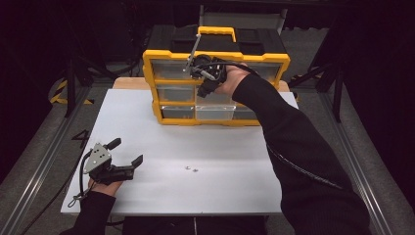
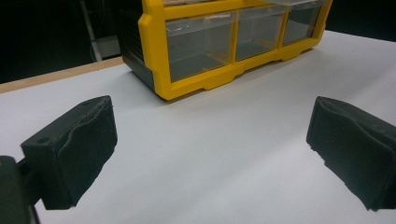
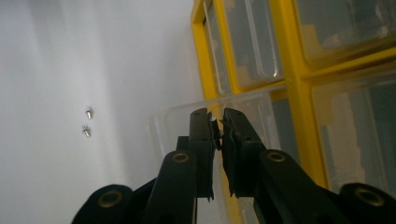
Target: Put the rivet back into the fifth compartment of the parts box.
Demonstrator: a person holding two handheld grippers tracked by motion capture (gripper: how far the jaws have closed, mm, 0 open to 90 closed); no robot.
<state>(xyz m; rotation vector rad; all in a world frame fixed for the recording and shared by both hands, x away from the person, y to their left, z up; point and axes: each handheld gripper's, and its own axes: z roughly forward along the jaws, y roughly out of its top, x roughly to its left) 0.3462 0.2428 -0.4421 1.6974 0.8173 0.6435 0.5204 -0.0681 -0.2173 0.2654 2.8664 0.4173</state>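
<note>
A yellow organiser point(image 1: 215, 56) with clear drawers stands at the back of the white table point(image 1: 147, 122). My right gripper point(image 1: 204, 91) reaches down its front. In the right gripper view, that gripper point(image 3: 218, 122) is shut on the front rim of a clear drawer point(image 3: 173, 116) that sticks out of the organiser point(image 3: 292, 93). Two small screws point(image 1: 191, 169) lie loose on the table, also visible as screws point(image 3: 87, 122) in the right gripper view. My left gripper point(image 1: 128, 151) rests at the front left, open with nothing between its jaws point(image 2: 210, 158), facing the organiser point(image 2: 159, 51).
A black case with a yellow handle point(image 1: 216, 33) sits on top of the organiser. A wooden strip point(image 1: 129, 83) runs along the table's far edge. Dark floor and metal rails surround the table.
</note>
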